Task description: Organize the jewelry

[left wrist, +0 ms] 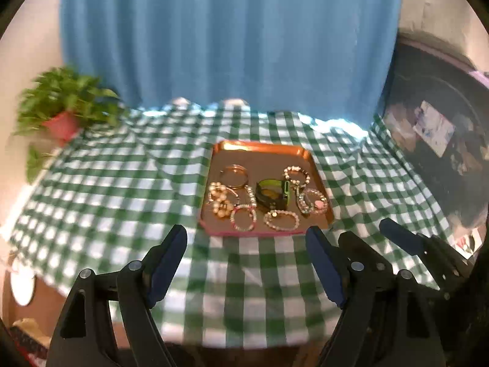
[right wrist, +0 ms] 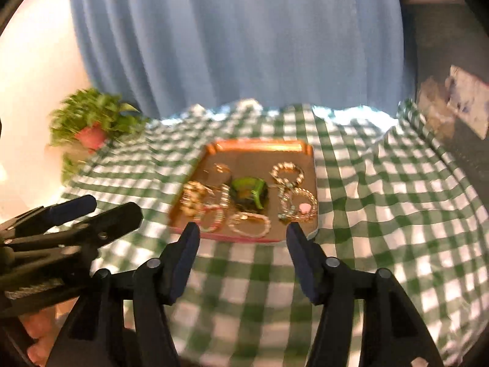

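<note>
A copper tray (left wrist: pixel 262 148) (right wrist: pixel 259 145) sits in the middle of a green checked cloth. It holds several bracelets, among them a gold bangle (left wrist: pixel 233 175), a beaded bracelet (left wrist: pixel 281 220) (right wrist: pixel 250 227), a pearl cluster (left wrist: pixel 220 198) and a green and black band (left wrist: pixel 272 194) (right wrist: pixel 249 192). My left gripper (left wrist: pixel 246 238) hangs open above the cloth, short of the tray's near edge, with nothing between its fingers. My right gripper (right wrist: pixel 243 235) is also open and empty, just before the same edge. The right gripper (left wrist: pixel 397 232) also shows beside the left one.
The green checked cloth (left wrist: pixel 122 183) (right wrist: pixel 382 198) is rumpled toward the back. A potted plant in a red pot (left wrist: pixel 62 124) (right wrist: pixel 91 136) stands at the far left corner. A blue curtain (left wrist: pixel 229 36) hangs behind. Dark clutter (left wrist: pixel 434 140) lies off the right side.
</note>
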`<state>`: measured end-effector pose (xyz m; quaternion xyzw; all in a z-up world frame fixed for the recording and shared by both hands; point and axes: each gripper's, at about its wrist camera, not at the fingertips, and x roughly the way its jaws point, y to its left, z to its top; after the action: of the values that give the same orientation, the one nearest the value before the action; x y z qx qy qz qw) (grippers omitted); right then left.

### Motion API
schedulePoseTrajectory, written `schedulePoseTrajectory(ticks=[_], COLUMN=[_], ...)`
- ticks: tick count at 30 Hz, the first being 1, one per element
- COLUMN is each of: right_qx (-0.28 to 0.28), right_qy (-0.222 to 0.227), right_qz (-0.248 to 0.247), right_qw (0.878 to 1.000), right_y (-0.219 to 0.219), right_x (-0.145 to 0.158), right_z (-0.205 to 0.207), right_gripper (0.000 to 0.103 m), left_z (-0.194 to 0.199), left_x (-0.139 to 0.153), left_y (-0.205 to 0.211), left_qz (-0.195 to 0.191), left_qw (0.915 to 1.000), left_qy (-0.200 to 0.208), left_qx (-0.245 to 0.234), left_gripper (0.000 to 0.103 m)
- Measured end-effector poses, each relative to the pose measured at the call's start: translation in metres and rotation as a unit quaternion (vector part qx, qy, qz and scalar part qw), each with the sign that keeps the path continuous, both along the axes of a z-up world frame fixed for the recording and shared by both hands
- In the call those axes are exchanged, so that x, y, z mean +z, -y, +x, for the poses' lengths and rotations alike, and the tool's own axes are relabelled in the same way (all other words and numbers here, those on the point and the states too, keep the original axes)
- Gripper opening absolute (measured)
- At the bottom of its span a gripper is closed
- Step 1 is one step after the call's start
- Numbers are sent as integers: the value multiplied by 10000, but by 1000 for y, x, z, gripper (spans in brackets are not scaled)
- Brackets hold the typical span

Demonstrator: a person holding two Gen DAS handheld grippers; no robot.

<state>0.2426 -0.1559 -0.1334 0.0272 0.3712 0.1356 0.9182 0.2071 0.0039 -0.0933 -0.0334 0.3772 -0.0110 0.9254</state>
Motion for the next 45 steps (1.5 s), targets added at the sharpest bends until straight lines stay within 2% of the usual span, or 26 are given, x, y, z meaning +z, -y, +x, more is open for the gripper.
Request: schedulePoseTrajectory(ticks=[3, 6, 9, 13, 17, 22, 45], right_qx=[47, -1, -180, -396, -490, -666, -648], right_qy=[268, 415, 475, 458, 258, 277, 159], right_qz=[-137, -244, -198, -191, -79, -141, -105], right_qw=[9995, 9988, 9985, 9980, 9984, 9973, 9977], right_y=[-3, -5, -3, -1, 3, 6, 8], right_x=[36, 60, 79, 91, 94, 96, 92], right_z=[-45, -86, -129, -167, -186, -201, -209], right_gripper=[62, 65, 68, 70, 70, 70, 70], left_z=[-49, -92, -137, -169, -183, -189, -196], left_x=[29, 46, 61, 74, 78, 79, 80], left_y=[9, 12, 21, 27, 31, 34, 37], left_qz=[255, 198, 478, 519, 608, 664, 700], left_qw=[9993, 9988, 9952, 9974, 9971, 9969, 9972], left_qy=[231, 328, 764, 496, 448, 402, 242], left_qx=[173, 299, 378, 42, 91, 98, 123], left_gripper=[84, 88, 91, 92, 99, 99, 101])
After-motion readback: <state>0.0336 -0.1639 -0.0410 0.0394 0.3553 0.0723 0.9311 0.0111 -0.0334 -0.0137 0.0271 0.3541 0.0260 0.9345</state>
